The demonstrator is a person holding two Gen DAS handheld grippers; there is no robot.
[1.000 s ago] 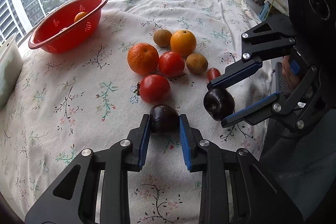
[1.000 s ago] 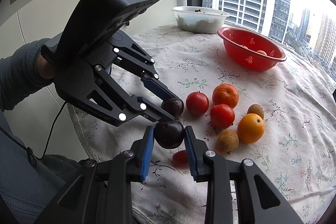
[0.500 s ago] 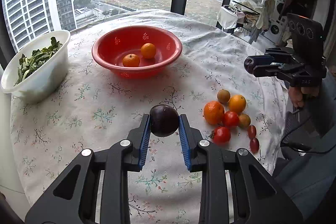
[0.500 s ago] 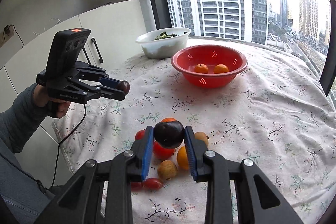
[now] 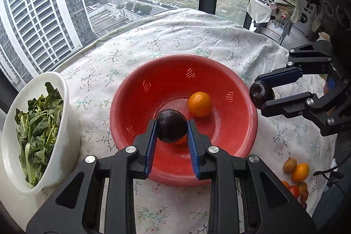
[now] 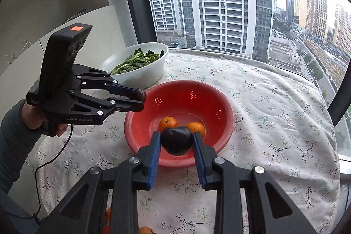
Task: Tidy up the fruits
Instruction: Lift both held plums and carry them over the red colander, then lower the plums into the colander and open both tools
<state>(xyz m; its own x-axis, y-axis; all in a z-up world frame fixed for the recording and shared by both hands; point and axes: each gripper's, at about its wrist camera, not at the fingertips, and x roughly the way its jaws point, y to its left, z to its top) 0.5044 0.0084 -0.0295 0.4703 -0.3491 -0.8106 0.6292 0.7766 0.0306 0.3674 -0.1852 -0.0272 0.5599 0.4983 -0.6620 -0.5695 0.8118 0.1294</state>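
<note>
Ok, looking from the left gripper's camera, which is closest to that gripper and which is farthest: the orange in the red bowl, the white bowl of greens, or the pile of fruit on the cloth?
From the left gripper:
1. The orange, just ahead in the red bowl.
2. The white bowl of greens, off to the left.
3. The pile of fruit, low at the right edge.

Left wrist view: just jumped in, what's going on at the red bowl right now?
A person is sorting fruit with a gripper in each hand. The left gripper is shut on a dark plum over the red bowl, which already holds two oranges. The right gripper is shut on a second dark plum, near the bowl's rim. Neither plum has been dropped in yet. More fruit waits on the tablecloth; a white bowl of greens sits beside.
</note>
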